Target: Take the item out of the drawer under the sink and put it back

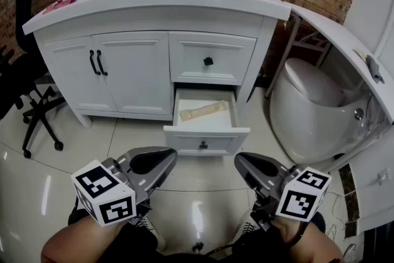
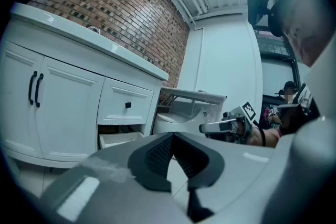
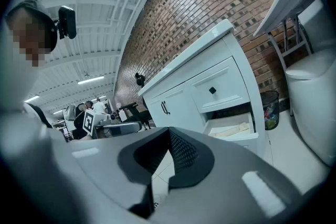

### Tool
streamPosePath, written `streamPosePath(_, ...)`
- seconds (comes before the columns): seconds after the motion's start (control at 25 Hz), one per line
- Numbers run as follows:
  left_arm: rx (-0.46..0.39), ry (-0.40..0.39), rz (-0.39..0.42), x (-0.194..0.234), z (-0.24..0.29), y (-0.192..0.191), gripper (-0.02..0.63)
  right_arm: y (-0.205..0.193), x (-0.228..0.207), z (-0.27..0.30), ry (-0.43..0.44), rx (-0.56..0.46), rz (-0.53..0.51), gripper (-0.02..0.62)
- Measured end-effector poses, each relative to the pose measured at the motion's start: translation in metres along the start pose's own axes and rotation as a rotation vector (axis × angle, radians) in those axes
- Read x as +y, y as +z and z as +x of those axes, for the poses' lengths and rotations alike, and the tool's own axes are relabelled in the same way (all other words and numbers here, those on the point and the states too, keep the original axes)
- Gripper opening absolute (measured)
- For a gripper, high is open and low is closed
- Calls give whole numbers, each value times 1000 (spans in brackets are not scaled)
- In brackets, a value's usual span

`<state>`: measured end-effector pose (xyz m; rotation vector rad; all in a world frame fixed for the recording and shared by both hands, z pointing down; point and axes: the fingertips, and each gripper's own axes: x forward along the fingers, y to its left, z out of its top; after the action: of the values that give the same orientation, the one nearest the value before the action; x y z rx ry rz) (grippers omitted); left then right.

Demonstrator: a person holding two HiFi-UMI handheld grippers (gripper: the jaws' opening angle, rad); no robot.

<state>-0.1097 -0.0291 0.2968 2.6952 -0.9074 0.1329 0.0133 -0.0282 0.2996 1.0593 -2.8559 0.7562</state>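
The lower drawer [image 1: 184,143] of the white vanity [image 1: 129,74] under the sink stands pulled out. The item [image 1: 203,111], a flat tan piece, lies slantwise on the drawer's bottom, untouched. The left gripper [image 1: 165,157] and the right gripper [image 1: 242,161] hover side by side above the tiled floor [image 1: 92,145], short of the drawer front and pointing toward it. Each one's jaws are pressed together with nothing between them. A white toilet [image 1: 311,101] stands right of the vanity, and a black office chair [image 1: 34,105] stands to its left.
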Motion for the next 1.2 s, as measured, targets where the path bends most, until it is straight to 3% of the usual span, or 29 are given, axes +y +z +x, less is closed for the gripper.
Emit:
streamPosePath(0.56, 4, -15, 2, 7, 19, 5, 6, 9, 17, 7, 63, -13, -15, 5)
streamPosePath(0.88, -2, -7, -19, 31, 43, 10, 6, 13, -33, 24, 13, -3, 10, 5)
streamPosePath(1.2, 35, 50, -6, 69, 75, 8, 7, 23, -92, 46, -10, 10, 42, 5)
